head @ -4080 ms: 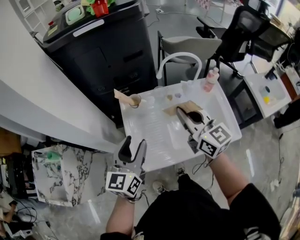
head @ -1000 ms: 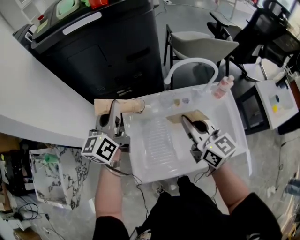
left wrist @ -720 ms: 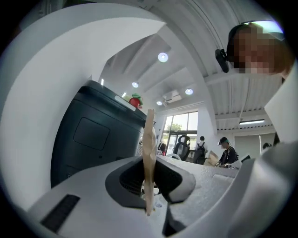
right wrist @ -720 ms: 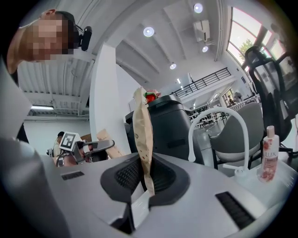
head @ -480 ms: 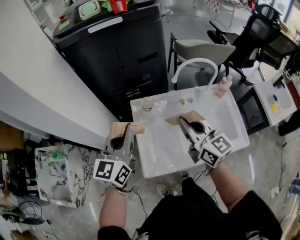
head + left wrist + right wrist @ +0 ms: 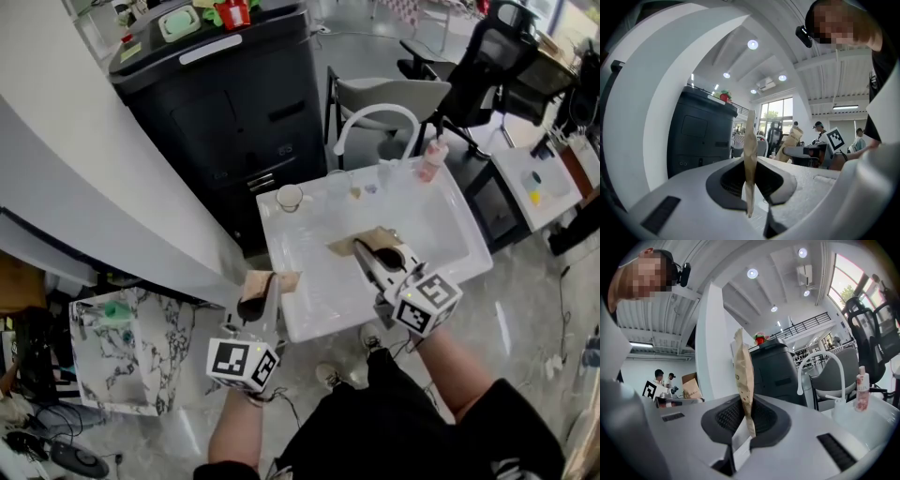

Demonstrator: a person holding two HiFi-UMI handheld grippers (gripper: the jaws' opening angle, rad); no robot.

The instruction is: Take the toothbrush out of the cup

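**Both grippers clamped on brown paper; cup untouched at the sink's far corner**

Head view. The left gripper (image 6: pixel 262 292) hangs just off the near-left edge of the white sink (image 6: pixel 441 225). Its jaws are pressed together on a thin brown paper strip (image 6: pixel 281 278), which the left gripper view shows standing upright between the pads. The right gripper (image 6: pixel 361 247) lies over the middle of the basin. Its jaws are likewise closed on the edge of a second brown paper sheet (image 6: pixel 375 234), and the right gripper view shows this sheet rising between the pads.

The cup (image 6: pixel 290 197) stands upright at the sink's far-left corner, well apart from both grippers. At this scale its contents are hard to read, so the toothbrush cannot be made out with certainty.

A curved white tap (image 6: pixel 375 117) arches over the far rim, with a pink bottle (image 6: pixel 431 159) just beside it on the right. A black cabinet (image 6: pixel 225 103) stands behind the sink.
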